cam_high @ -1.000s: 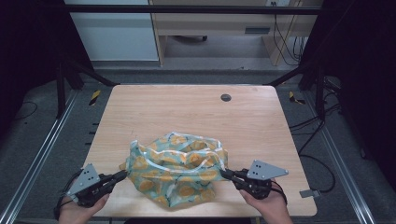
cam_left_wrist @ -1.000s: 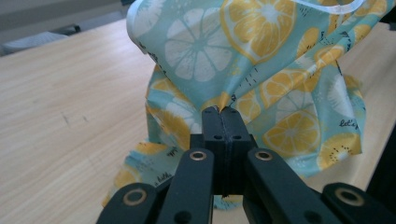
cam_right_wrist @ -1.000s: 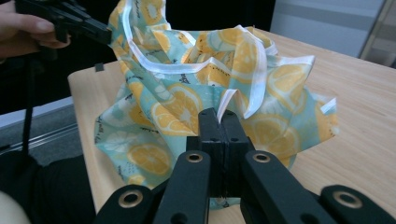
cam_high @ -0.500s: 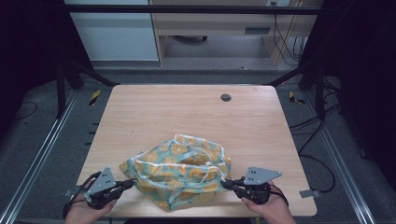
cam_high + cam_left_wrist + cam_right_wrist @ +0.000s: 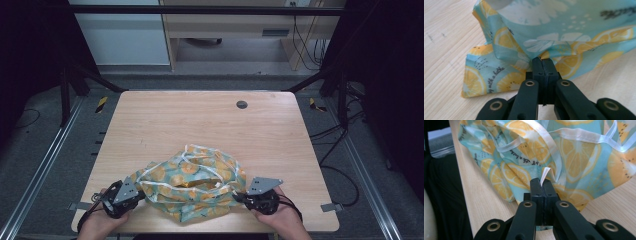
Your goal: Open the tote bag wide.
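A light blue cloth printed with orange slices and edged in white ribbon (image 5: 192, 182) lies crumpled near the front edge of the wooden table (image 5: 200, 125). My left gripper (image 5: 141, 189) holds its left end, jaws shut on a fold of the cloth (image 5: 524, 50), as the left gripper (image 5: 541, 60) view shows close up. My right gripper (image 5: 237, 196) is at the cloth's right end. In the right gripper (image 5: 541, 181) view its jaws are shut on the cloth (image 5: 574, 157) with a bit of white ribbon (image 5: 545, 173) sticking up between them.
A small dark round grommet (image 5: 242, 104) sits in the table near its far edge. The table's front edge lies just below both hands. Metal frame rails (image 5: 45, 165) run along the table's left and right sides, with cables (image 5: 345, 170) on the floor at the right.
Both grippers have come down and toward the front edge with the cloth. The cloth has sunk lower onto the table and bunched up between them.
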The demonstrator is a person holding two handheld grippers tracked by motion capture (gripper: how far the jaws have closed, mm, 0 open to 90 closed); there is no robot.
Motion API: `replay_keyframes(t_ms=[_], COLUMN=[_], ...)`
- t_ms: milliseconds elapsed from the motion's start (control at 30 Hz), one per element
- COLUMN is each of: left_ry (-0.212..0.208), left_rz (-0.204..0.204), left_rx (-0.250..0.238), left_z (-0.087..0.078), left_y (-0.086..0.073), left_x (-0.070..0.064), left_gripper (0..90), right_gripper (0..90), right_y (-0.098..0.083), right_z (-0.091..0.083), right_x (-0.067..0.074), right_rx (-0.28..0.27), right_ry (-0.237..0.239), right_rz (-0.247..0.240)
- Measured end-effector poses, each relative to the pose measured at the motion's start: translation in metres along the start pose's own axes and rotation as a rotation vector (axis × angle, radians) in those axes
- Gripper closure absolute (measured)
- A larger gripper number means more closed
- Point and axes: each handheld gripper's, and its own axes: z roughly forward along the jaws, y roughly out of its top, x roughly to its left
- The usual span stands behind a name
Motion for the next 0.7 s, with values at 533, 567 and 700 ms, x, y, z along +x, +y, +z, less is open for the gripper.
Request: replay_keyframes(t_ms=[533, 567, 700], left_ry=[0.061, 0.058, 0.062], left_rz=[0.012, 0.009, 0.015], left_rx=[0.008, 0.010, 0.015], left_z=[0.011, 0.012, 0.014], left_y=[0.008, 0.009, 0.011], left_x=[0.013, 0.014, 0.015], left_gripper=[90.0, 90.0, 90.0], right_gripper=[89.8, 89.8, 90.0], right_y=[0.000, 0.000, -0.001], right_z=[0.008, 0.009, 0.007], right_x=[-0.007, -0.007, -0.009], right_rx=[0.029, 0.031, 0.026], right_ry=[-0.047, -0.047, -0.054], right_rz=[0.014, 0.014, 0.019])
